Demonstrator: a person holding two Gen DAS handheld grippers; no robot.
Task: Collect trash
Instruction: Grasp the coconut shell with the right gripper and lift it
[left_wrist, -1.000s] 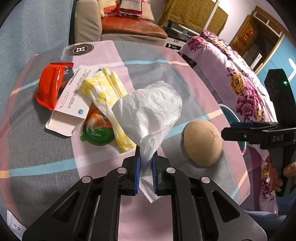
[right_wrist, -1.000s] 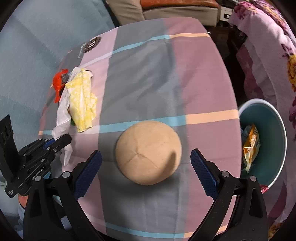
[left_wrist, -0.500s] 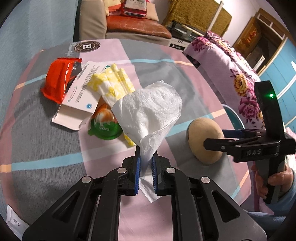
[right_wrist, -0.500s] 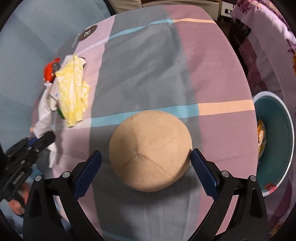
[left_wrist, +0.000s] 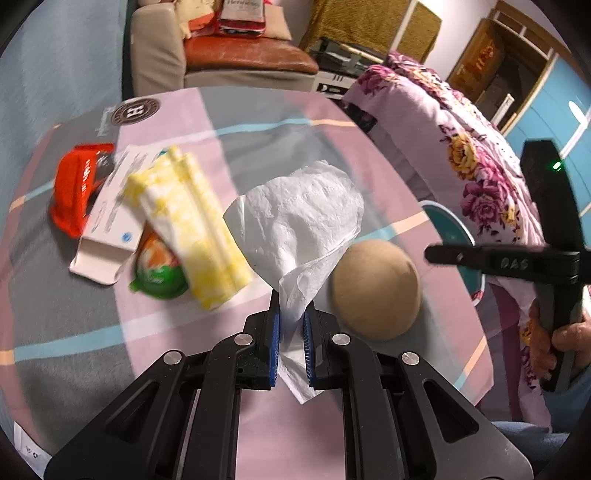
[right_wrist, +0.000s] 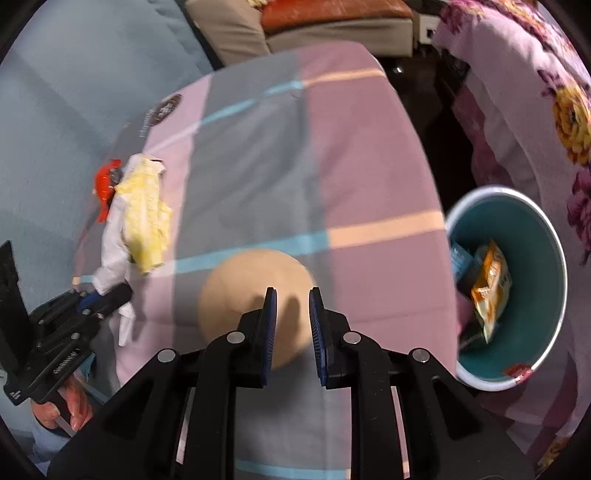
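Checked tablecloth (right_wrist: 369, 155) covering table; floral bedspread (left_wrist: 461, 147) lying right; brown-cushioned sofa (left_wrist: 251, 62) sitting behind.

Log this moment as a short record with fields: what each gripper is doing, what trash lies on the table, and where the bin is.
left gripper: shut on white tissue, held above the table
right gripper: jaws narrowed with a gap, nothing between them, above the tan round object
trash on table: red wrapper, white card, yellow napkin, green-rimmed lid, all in one cluster
bin: teal, beside the table edge, orange packet inside
table cover: pink and grey plaid cloth
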